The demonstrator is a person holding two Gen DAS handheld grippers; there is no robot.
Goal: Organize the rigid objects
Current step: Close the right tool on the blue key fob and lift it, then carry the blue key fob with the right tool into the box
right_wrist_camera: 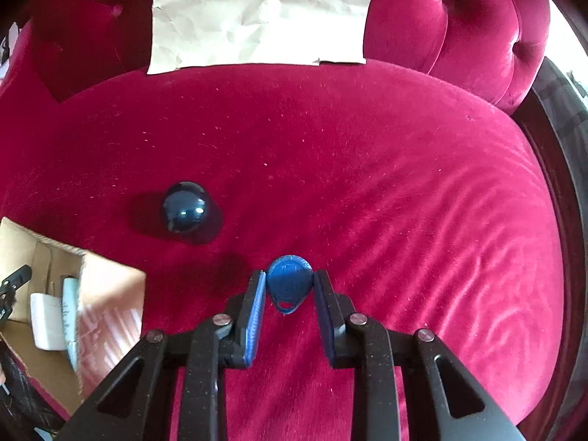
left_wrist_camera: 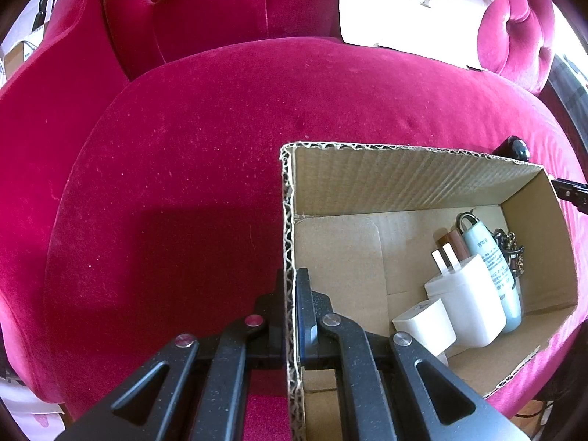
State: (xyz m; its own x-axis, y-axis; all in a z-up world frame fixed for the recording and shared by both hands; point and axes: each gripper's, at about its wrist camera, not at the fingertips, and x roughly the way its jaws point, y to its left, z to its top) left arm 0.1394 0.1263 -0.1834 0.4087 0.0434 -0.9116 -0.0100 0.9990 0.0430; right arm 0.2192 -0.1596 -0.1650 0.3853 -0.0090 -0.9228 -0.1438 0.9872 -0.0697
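Observation:
An open cardboard box point(left_wrist_camera: 404, 176) sits on a red velvet seat point(left_wrist_camera: 183, 169). My left gripper point(left_wrist_camera: 290, 286) is shut on the box's left wall. Inside the box lie two white chargers point(left_wrist_camera: 466, 297), a pale blue tube point(left_wrist_camera: 492, 268), a brown stick and a metal chain. In the right wrist view, my right gripper point(right_wrist_camera: 289, 282) is shut on a blue teardrop key fob point(right_wrist_camera: 288, 283) and holds it just above the seat. A dark shiny ball point(right_wrist_camera: 185, 207) rests on the seat to the left and beyond it. The box point(right_wrist_camera: 106, 286) shows at the left edge.
A crumpled paper sheet point(right_wrist_camera: 257, 14) leans on the tufted backrest point(right_wrist_camera: 459, 29). The seat's dark wooden edge point(right_wrist_camera: 551, 169) runs along the right. The ball also peeks over the box's far wall in the left wrist view point(left_wrist_camera: 514, 149).

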